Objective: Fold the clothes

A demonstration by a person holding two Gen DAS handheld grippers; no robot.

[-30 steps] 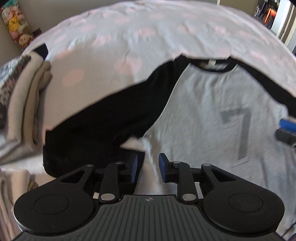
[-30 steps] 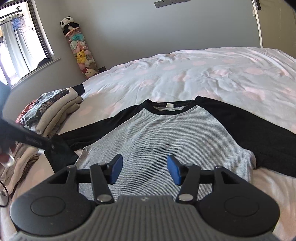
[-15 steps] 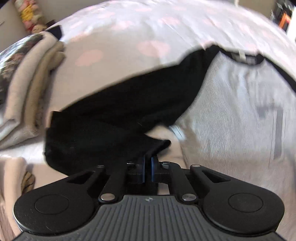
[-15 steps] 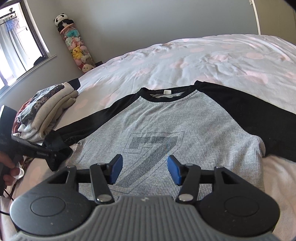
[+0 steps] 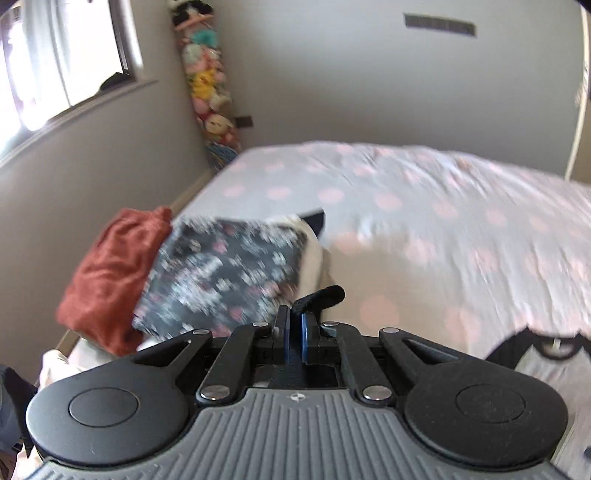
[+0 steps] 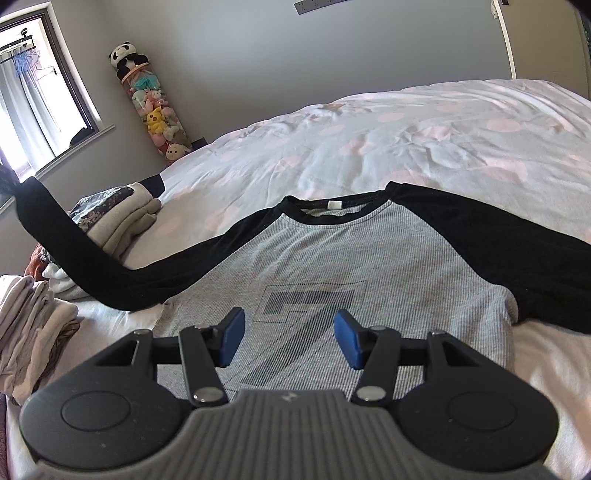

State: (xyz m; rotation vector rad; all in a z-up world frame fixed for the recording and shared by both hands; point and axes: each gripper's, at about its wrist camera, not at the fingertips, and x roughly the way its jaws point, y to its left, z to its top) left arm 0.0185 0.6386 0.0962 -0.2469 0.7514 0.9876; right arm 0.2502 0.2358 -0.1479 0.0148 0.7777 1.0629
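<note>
Bed under white duvet with pink spots. Tall column of plush toys in room corner, panda on top. Window on left wall, curtain behind glass. Grey wall behind bed; socket strip high on it.

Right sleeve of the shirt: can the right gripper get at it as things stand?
Probably yes. The right gripper has its jaws open and empty over the grey front of the shirt, and the right sleeve lies flat and uncovered on the bed beside it.
</note>
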